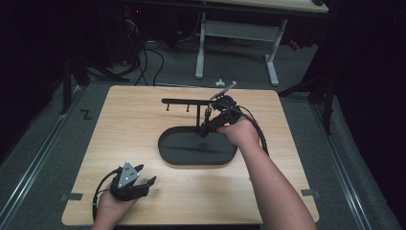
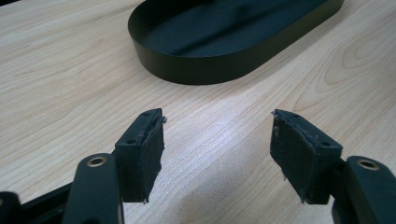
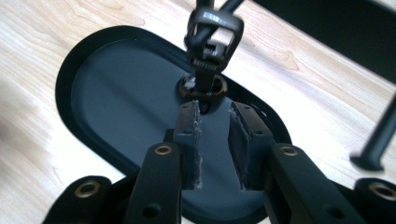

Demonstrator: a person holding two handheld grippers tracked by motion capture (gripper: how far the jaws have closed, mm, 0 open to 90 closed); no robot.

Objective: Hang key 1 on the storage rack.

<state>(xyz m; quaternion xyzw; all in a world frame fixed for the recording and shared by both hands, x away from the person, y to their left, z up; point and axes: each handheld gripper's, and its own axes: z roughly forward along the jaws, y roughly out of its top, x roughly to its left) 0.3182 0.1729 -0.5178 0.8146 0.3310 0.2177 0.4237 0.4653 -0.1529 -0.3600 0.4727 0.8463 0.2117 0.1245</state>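
Right tool (image 3: 214, 126) — narrowly parted by watch (image 3: 212, 39) | left tool (image 2: 217, 140) — spread over table (image 2: 70, 70)

Oval tray (image 1: 191, 155) mid-table (image 1: 143, 115), hook stand (image 1: 191, 101) rising from it (far side).

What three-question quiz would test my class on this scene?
1. True or false: the left tool has its jaws apart with nothing between them.
2. The black oval tray sits on: A) the wooden table; B) the floor; C) a shelf.
3. Fill the gap: the right tool points at a buckled strap hanging above the ___.
Key: 1 true; 2 A; 3 tray.
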